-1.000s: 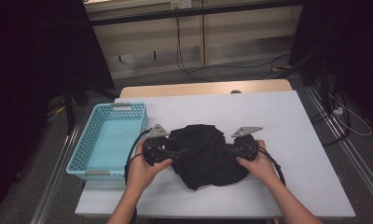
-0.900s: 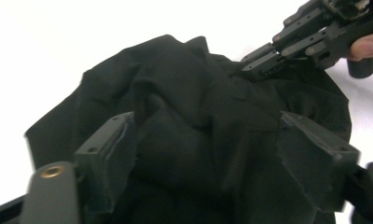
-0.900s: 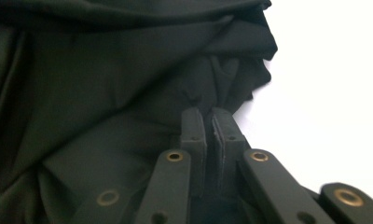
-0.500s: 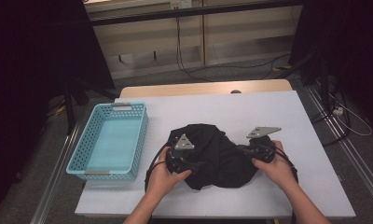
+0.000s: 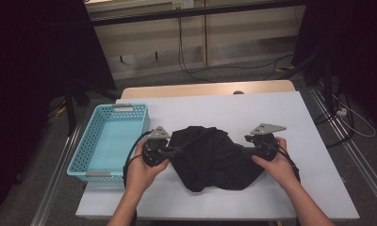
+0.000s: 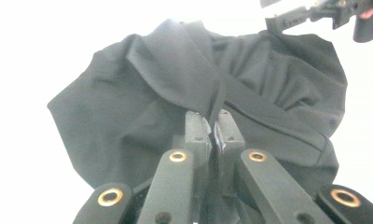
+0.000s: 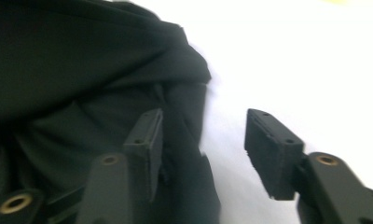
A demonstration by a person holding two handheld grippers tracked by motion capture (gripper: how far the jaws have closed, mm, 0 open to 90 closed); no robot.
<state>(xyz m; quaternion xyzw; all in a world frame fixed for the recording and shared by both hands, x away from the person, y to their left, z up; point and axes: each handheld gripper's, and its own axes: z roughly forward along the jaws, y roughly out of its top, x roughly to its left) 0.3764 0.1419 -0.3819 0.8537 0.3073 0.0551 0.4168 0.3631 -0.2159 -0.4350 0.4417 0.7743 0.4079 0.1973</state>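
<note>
- Black cloth (image 5: pixel 212 157) lies crumpled mid-desk (image 5: pixel 233 110), between both hands, w/ folds running across it.
- Left tongs (image 5: pixel 169 151) sit at the cloth's left edge; in the left gripper view the left tongs (image 6: pixel 214 126) have jaws pressed nearly together w/ a ridge of the cloth (image 6: pixel 203 88) pinched between them.
- Fabric rises from that pinch in a taut fold, rest of the cloth spread on the desk beyond.
- Right tongs (image 5: pixel 247 149) are at the cloth's right edge; in the right gripper view the right tongs (image 7: pixel 203 140) stand wide apart.
- There, one jaw rests against the cloth (image 7: pixel 82 84), the other is over bare white desk (image 7: pixel 292 65); cloth edge lies partly in the gap, not clamped.
- Left hand (image 5: pixel 146 169) and right hand (image 5: pixel 278 162) grip the handles, forearms coming in from the near desk edge.
- Light blue basket (image 5: pixel 83 157) stands at the desk's left side, just beside the left hand, apart from the cloth.
- Right gripper (image 6: pixel 324 11) shows at the far side of the cloth in the left gripper view.
</note>
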